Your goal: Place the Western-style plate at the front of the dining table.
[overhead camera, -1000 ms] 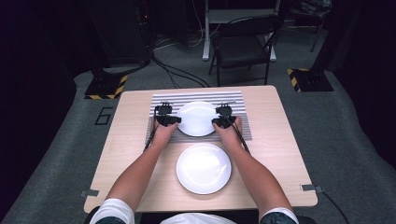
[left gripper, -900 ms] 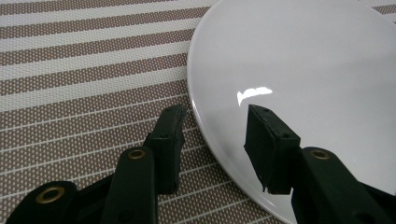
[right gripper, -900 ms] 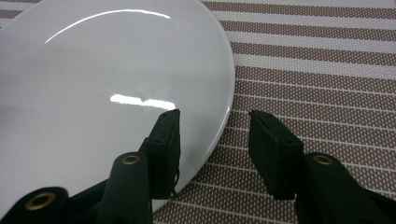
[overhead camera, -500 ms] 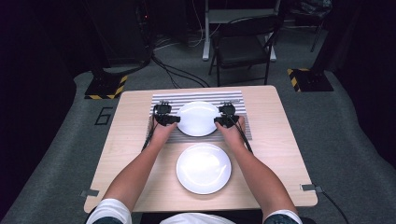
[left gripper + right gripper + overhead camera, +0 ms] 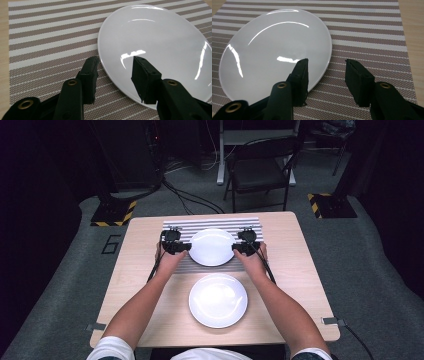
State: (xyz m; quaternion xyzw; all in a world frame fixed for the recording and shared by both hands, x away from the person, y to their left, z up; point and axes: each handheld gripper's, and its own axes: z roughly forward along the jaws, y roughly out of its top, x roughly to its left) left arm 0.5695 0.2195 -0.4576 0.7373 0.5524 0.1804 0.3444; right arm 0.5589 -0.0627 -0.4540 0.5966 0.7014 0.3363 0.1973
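Note:
A white plate (image 5: 212, 247) lies on a striped placemat (image 5: 215, 223) at the far half of the wooden table (image 5: 300, 270). My left gripper (image 5: 184, 247) sits at the plate's left edge and my right gripper (image 5: 238, 248) at its right edge. In the left gripper view the open gripper (image 5: 115, 61) straddles the plate (image 5: 155, 37) rim, one jaw over the placemat (image 5: 50, 37), the other over the plate. The right gripper view mirrors this: the gripper (image 5: 326, 62) is open above the rim of the plate (image 5: 274, 45), with the placemat (image 5: 367, 37) beyond. Neither pair of pads presses on the plate.
A second white plate (image 5: 218, 300) rests on bare wood nearer the person, between the forearms. Behind the table stand a dark folding chair (image 5: 260, 170) and cables on the grey floor. Bare tabletop lies left and right of the placemat.
Both hands have risen a little at the plate's sides. The plate on the placemat and the near plate have stayed where they were.

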